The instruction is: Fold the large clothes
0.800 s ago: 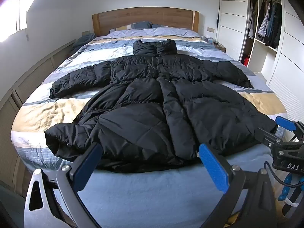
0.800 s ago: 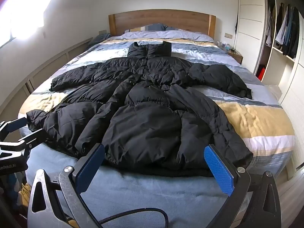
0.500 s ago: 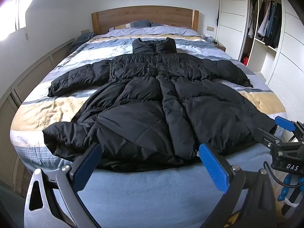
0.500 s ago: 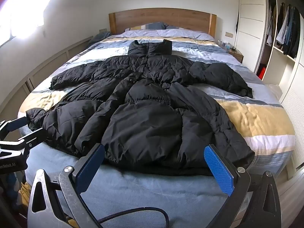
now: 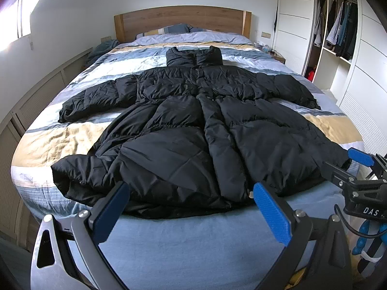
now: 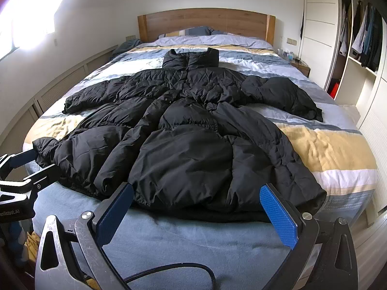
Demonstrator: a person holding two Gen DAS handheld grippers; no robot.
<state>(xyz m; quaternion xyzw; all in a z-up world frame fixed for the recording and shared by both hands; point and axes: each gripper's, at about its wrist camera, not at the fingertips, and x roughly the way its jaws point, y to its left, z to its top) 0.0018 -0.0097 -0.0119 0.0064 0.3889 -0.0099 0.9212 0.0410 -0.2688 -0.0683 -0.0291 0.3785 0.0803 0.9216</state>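
A long black puffer coat (image 5: 193, 130) lies flat and face up on the bed, collar toward the headboard, both sleeves spread out, hem at the foot. It also shows in the right wrist view (image 6: 183, 140). My left gripper (image 5: 191, 205) is open and empty, hovering just before the hem. My right gripper (image 6: 196, 205) is open and empty, also just short of the hem. Each gripper shows at the edge of the other's view: the right gripper (image 5: 350, 166) and the left gripper (image 6: 33, 166).
The bed (image 5: 183, 249) has a striped blue, white and yellow cover and a wooden headboard (image 5: 181, 19). An open wardrobe (image 5: 338, 24) with hanging clothes stands on the right. A low panelled ledge (image 5: 31, 96) runs along the left wall.
Both grippers have edged slightly forward and up toward the coat's hem. The coat has not moved.
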